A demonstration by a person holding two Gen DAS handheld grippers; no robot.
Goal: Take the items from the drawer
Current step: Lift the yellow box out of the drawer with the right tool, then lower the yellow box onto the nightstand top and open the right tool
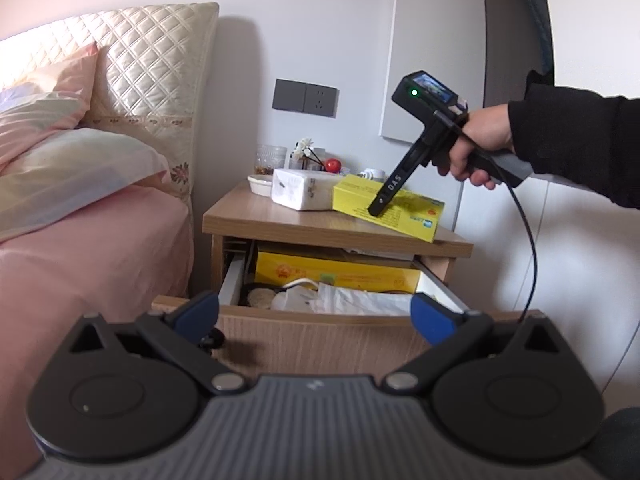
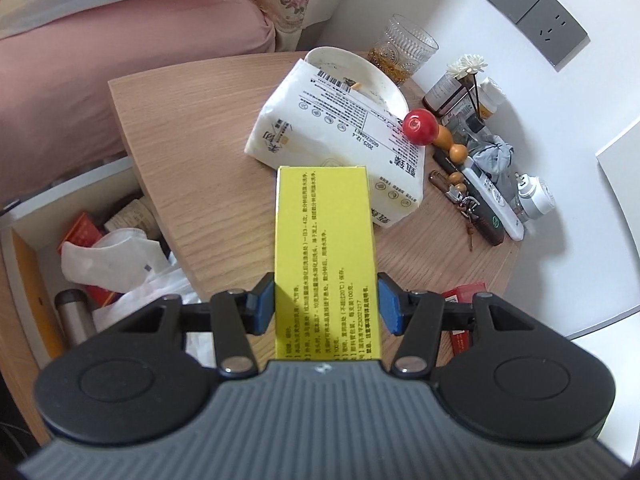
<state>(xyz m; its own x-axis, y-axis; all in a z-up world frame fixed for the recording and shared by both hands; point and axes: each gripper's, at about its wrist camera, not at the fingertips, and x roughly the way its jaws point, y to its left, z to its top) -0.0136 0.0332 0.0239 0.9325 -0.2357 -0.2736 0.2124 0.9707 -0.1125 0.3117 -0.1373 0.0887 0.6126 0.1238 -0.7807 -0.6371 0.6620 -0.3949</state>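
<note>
The nightstand drawer [image 1: 320,330] stands pulled open, holding a large yellow box [image 1: 336,270], white plastic bags [image 1: 348,300] and a cable. In the right wrist view the drawer [image 2: 24,240] also shows a steel flask [image 2: 74,316] and red packets. My right gripper [image 2: 326,306] is shut on a long yellow box [image 2: 324,248], its far end over the nightstand top [image 2: 192,152] beside a white tissue pack [image 2: 332,136]. The left wrist view shows that box [image 1: 388,206] resting tilted on the top with the right gripper [image 1: 378,208] on it. My left gripper [image 1: 316,312] is open and empty before the drawer front.
On the nightstand top stand a glass [image 2: 404,48], a dish [image 2: 356,68], a red ball ornament [image 2: 419,126], bottles, a remote [image 2: 492,200] and keys. A bed with pink sheets [image 1: 80,248] lies left. A wall socket [image 1: 306,98] is behind.
</note>
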